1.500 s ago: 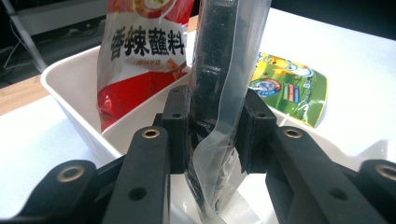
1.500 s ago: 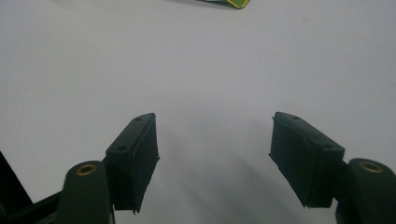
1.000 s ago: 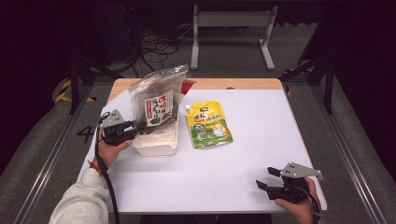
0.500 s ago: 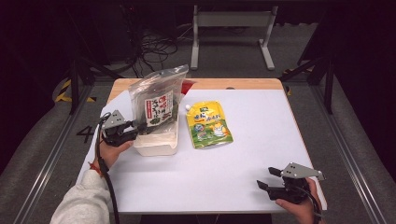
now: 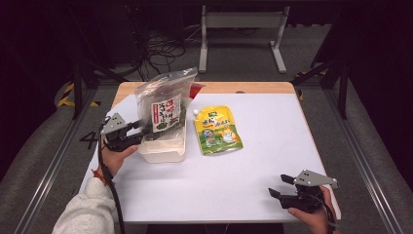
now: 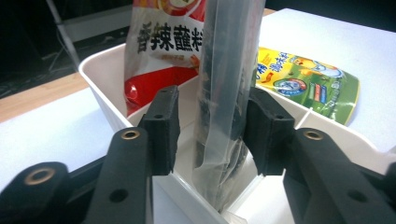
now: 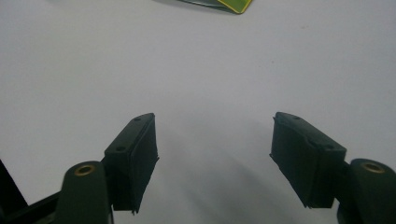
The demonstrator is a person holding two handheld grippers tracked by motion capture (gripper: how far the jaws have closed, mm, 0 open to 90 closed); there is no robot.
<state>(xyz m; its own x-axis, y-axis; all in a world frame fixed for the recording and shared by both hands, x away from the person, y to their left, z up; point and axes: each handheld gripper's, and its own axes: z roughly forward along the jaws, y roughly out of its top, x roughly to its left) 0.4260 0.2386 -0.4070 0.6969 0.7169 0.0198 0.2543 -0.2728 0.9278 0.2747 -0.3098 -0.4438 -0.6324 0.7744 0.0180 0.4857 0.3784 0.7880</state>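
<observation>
Your left tongs (image 6: 205,135) have just been opening, pads now off the clear crinkly seaweed bag (image 6: 224,93) standing between them in the white plastic tub (image 6: 105,88), so it looks placed; your right tongs (image 7: 215,154) sit spread over the matte worktop (image 7: 210,60), glossy green pouch (image 5: 217,131) waiting.

Seaweed bag (image 5: 166,109) upright in tub (image 5: 163,150); sauce pouch (image 5: 217,130) flat on table (image 5: 243,180), right of tub.
</observation>
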